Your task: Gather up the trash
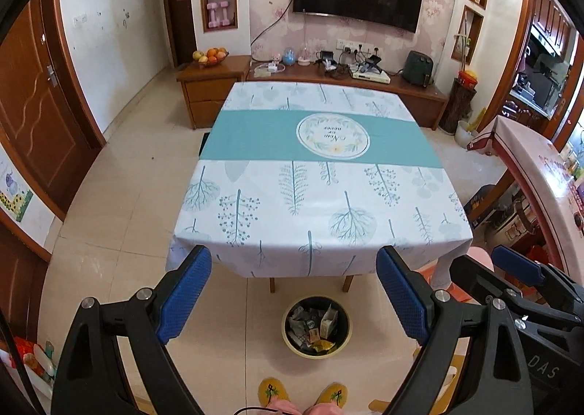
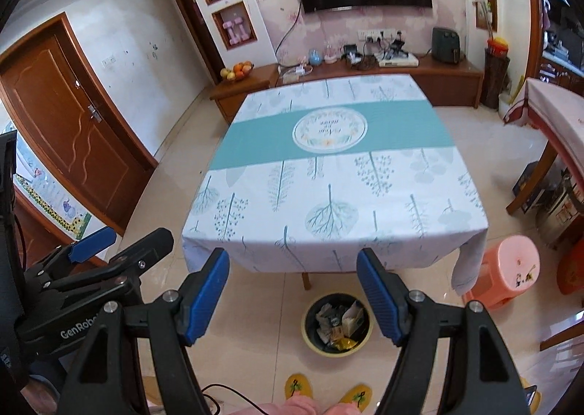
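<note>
A round bin with a pale yellow rim (image 1: pixel 317 354) (image 2: pixel 337 349) stands on the tiled floor just in front of the table, filled with crumpled wrappers and small cartons (image 1: pixel 314 327) (image 2: pixel 339 323). The table's leaf-patterned cloth with a teal band (image 1: pixel 321 174) (image 2: pixel 335 166) carries nothing. My left gripper (image 1: pixel 294 291) hangs above the bin and the table's near edge, open with nothing between its blue pads. My right gripper (image 2: pixel 294 292) is likewise open and empty, held high over the same spot. Each gripper shows at the side of the other's view.
The person's yellow slippers (image 1: pixel 303 395) (image 2: pixel 326 393) stand just behind the bin. A pink plastic stool (image 2: pixel 507 265) sits right of the table, a second covered table (image 2: pixel 562 112) further right. A wooden TV cabinet (image 1: pixel 328 86) lines the far wall; wooden doors (image 2: pixel 69 115) are at left.
</note>
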Action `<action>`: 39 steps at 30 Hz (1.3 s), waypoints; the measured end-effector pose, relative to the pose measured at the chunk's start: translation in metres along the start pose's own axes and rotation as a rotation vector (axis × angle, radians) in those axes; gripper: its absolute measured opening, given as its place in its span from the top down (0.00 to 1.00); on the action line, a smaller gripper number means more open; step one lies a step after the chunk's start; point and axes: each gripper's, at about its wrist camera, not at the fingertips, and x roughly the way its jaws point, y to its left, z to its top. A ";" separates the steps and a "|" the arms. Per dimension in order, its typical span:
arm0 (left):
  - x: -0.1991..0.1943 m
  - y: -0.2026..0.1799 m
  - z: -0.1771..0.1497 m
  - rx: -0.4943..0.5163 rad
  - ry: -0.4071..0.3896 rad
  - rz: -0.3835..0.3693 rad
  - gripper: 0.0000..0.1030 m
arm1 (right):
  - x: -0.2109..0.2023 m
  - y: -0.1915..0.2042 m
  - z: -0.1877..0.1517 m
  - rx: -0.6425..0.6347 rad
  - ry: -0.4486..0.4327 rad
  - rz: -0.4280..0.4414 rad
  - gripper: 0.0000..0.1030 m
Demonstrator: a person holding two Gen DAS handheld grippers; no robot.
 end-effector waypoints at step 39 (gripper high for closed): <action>-0.011 -0.010 0.001 -0.001 -0.012 0.033 0.12 | -0.017 0.002 -0.001 -0.006 -0.026 -0.022 0.29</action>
